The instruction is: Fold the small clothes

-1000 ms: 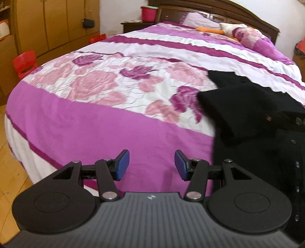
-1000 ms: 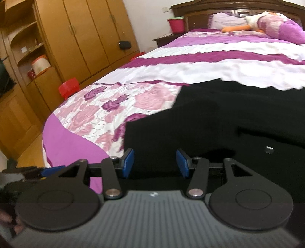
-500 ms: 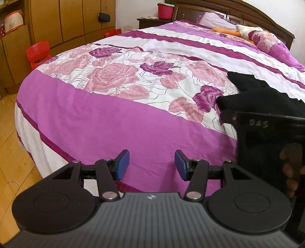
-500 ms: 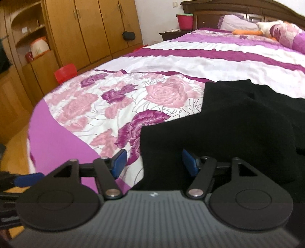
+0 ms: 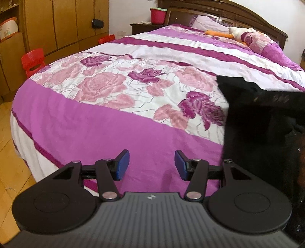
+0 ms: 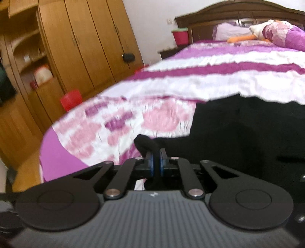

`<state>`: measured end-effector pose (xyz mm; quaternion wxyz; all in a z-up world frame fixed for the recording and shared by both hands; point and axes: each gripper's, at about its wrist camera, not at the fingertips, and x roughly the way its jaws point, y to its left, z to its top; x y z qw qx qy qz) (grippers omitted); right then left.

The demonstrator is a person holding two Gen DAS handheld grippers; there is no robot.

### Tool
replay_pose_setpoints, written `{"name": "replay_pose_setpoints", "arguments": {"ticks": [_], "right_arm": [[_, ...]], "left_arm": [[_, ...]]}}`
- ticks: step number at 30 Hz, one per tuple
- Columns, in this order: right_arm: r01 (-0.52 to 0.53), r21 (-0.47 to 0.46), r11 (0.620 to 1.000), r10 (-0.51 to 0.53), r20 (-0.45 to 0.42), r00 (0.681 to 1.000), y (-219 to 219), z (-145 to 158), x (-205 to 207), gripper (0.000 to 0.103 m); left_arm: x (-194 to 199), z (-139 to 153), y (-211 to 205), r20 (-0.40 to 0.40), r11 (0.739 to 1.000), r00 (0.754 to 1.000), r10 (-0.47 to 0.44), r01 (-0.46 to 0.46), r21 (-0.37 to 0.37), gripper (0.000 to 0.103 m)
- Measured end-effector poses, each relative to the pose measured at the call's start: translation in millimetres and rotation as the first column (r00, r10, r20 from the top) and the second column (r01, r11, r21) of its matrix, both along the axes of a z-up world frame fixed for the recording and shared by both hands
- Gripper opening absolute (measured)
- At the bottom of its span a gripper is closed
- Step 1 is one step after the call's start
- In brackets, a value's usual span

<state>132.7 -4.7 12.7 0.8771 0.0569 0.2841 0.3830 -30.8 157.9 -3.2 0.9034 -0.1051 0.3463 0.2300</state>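
Note:
A black garment [image 6: 247, 129] lies on the pink and purple floral bedspread [image 6: 162, 99]. My right gripper [image 6: 156, 162] is shut on a corner of that garment, and a fold of black cloth bulges up between the blue pads [image 6: 151, 162]. In the left wrist view the garment [image 5: 257, 118] fills the right side, with the other hand's dark tool blurred in front of it. My left gripper [image 5: 151, 165] hangs open over the purple band of the bedspread [image 5: 95, 129], with nothing between its fingers.
Wooden wardrobes [image 6: 80, 47] line the left wall, with a red plastic chair [image 5: 33, 61] on the wooden floor beside the bed. A dark headboard [image 5: 219, 13], pillows and a soft toy [image 5: 234, 33] lie at the far end. A red bucket [image 5: 157, 15] stands on the nightstand.
My right gripper went from open above the black garment to shut on its near corner, and it shifted left. The left gripper stayed open and hardly moved.

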Motion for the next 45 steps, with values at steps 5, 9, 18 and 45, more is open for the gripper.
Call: {"name": "replay_pose_setpoints", "arguments": {"ticks": [5, 9, 18, 45], "right_arm": [[0.053, 0.099, 0.994, -0.053, -0.005, 0.999, -41.6, 25.2, 3.3, 0.009], [0.126, 0.178, 0.976, -0.126, -0.013, 0.992, -90.3, 41.0, 10.6, 0.009], [0.326, 0.222, 0.919, -0.326, -0.04, 0.945, -177.4, 38.3, 24.2, 0.009], [0.596, 0.044, 0.802, -0.593, -0.066, 0.802, -280.6, -16.9, 56.1, 0.068]], "left_arm": [[7.8, 7.0, -13.7, 0.023, 0.999, 0.998, -0.051, 0.05, 0.009, 0.058], [16.1, 13.1, -27.2, 0.041, 0.995, 0.995, -0.096, 0.095, 0.019, 0.058], [37.8, 24.1, -54.7, 0.096, 0.981, 0.977, -0.19, 0.187, 0.044, 0.058], [163.9, 19.9, -86.3, 0.131, 0.963, 0.954, -0.271, 0.267, 0.049, 0.058]]}}
